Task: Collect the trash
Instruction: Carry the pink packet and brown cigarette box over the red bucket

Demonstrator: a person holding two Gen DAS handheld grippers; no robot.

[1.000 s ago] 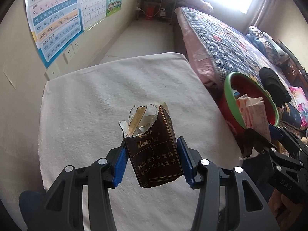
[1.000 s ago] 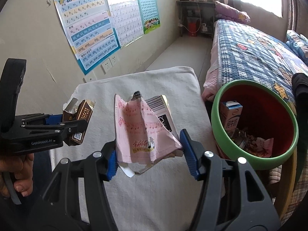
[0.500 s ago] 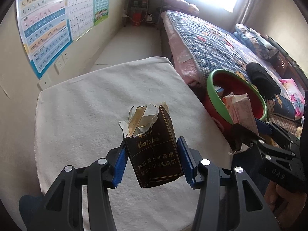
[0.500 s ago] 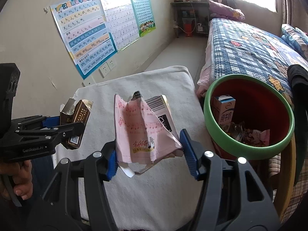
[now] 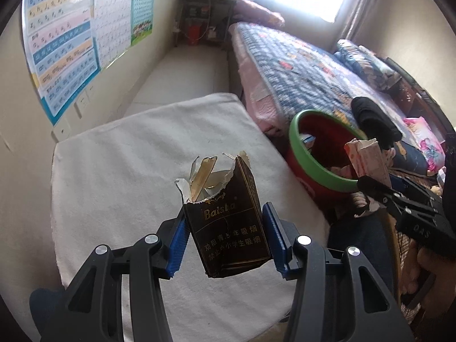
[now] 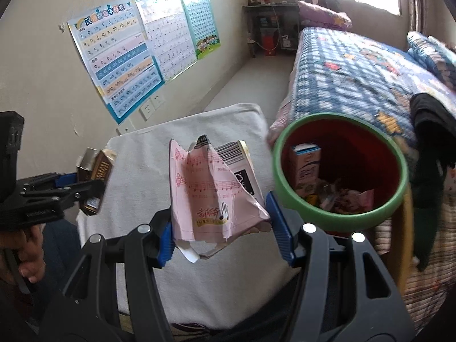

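Beside the bin [image 6: 339, 219], jaws pinch cigarette pack [image 5: 228, 225] and pink wrapper [image 6: 211, 199]; next, carry both over its rim and release.

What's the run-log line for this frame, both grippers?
left gripper: shut on cigarette pack | right gripper: shut on pink wrapper | bin: right of table, not reached

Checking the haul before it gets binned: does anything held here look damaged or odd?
Yes. The dark brown cigarette pack in the left hand-held gripper has a ragged, torn-open top. The pink paper wrapper in the right hand-held gripper is crumpled and torn along its bottom.
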